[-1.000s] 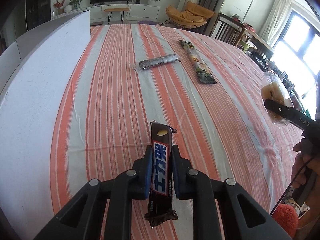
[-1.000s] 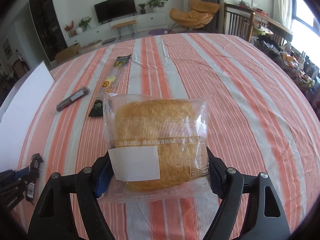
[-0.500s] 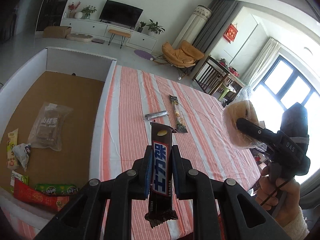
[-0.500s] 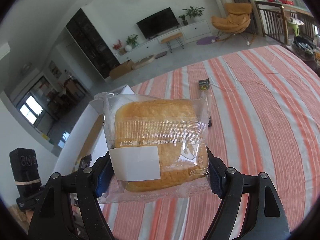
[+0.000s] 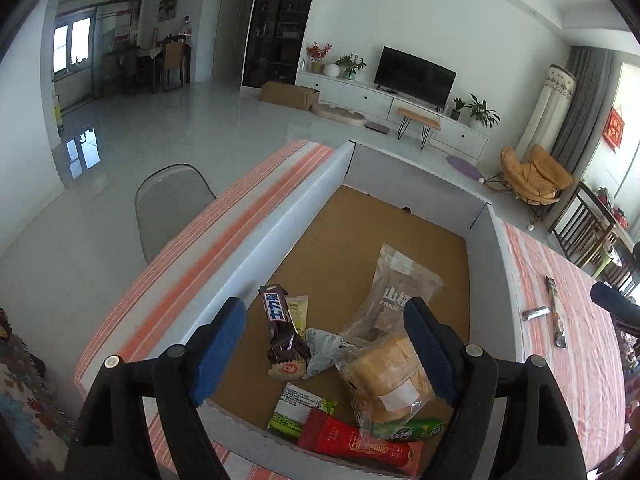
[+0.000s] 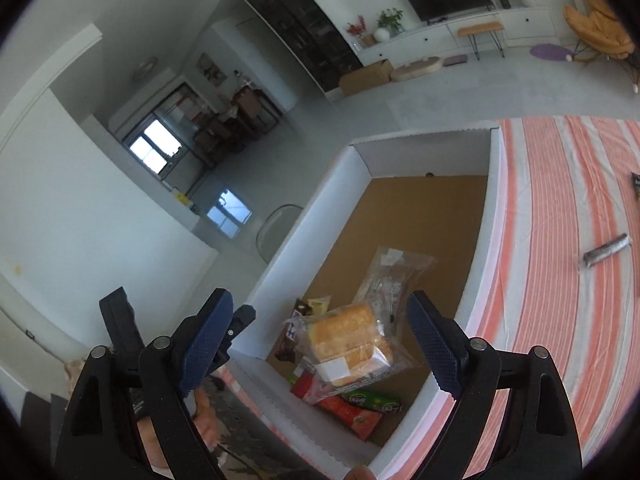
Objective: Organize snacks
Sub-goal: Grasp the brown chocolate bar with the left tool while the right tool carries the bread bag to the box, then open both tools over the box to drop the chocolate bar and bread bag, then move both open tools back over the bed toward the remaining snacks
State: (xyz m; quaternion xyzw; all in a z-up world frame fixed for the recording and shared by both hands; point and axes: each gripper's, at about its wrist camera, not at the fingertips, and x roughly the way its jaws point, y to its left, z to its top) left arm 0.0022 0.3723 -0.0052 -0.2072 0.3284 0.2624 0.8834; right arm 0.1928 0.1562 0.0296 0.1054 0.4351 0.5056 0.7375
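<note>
Both grippers hover over the white-walled box (image 5: 294, 204), which stands on the striped tabletop (image 6: 560, 240). The left gripper (image 5: 324, 344) has its fingers spread wide and empty. The right gripper (image 6: 320, 344) likewise has wide, empty fingers. The chocolate bar (image 5: 280, 322) and the wrapped bread (image 5: 386, 376) lie in the near part of the box among other snack packets. A silver packet (image 6: 606, 250) lies on the tabletop to the right, well apart from the box.
</note>
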